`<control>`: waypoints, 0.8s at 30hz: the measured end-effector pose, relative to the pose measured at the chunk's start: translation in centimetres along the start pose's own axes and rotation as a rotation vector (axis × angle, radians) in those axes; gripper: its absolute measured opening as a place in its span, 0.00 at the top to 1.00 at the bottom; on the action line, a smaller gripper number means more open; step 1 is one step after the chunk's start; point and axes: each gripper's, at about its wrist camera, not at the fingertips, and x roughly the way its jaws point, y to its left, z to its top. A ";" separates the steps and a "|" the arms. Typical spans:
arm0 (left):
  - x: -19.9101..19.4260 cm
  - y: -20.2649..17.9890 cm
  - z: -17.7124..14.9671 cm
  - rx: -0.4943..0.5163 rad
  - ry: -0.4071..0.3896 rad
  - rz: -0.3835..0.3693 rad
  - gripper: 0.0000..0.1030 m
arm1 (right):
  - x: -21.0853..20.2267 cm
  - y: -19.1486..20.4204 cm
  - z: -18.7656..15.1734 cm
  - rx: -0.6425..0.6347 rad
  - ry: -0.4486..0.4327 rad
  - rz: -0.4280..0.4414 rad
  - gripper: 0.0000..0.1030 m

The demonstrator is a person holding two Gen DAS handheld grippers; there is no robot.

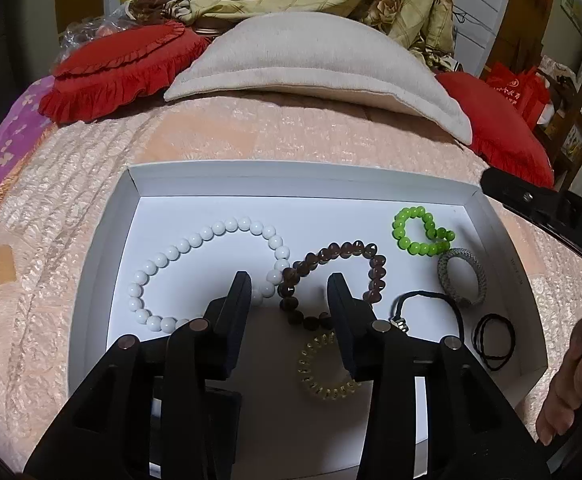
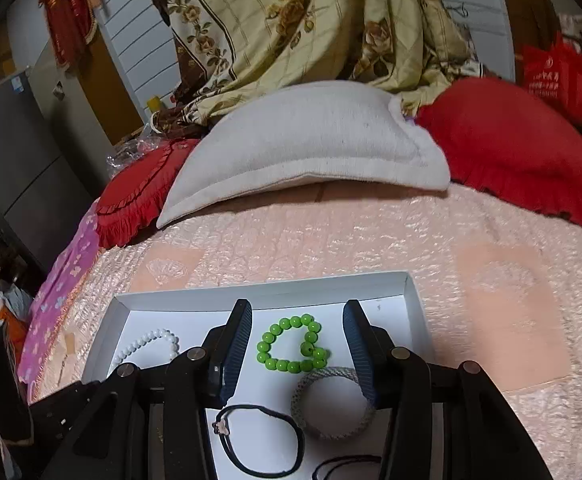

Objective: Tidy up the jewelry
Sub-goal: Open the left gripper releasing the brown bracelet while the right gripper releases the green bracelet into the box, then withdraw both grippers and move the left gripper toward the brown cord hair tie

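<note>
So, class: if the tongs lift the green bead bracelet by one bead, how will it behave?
The green bead bracelet already lies kinked into a heart shape, so it would probably hang floppy. Its glossy round beads look slippery and may slip from a pinch. It looks small and probably light.

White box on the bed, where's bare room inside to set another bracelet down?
In the white box: bare floor along the far wall, behind the white bead bracelet and left of the green bead bracelet. The right side is crowded with the grey braided band and black hair ties.
</note>
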 end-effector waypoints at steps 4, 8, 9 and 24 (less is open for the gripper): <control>-0.4 -0.2 0.0 0.005 -0.011 -0.001 0.62 | -1.5 -0.6 -0.5 0.008 -0.033 -0.023 0.56; -0.9 -0.4 -0.3 0.015 -0.018 0.002 0.62 | -3.6 -1.3 -1.4 0.014 -0.050 -0.042 0.56; -1.1 -0.6 -0.4 0.018 -0.020 0.001 0.62 | -4.4 -1.5 -1.8 0.014 -0.058 -0.047 0.56; -10.4 -1.8 -8.6 0.083 -0.103 -0.190 0.56 | -14.3 -5.0 -13.6 0.080 -0.005 -0.041 0.56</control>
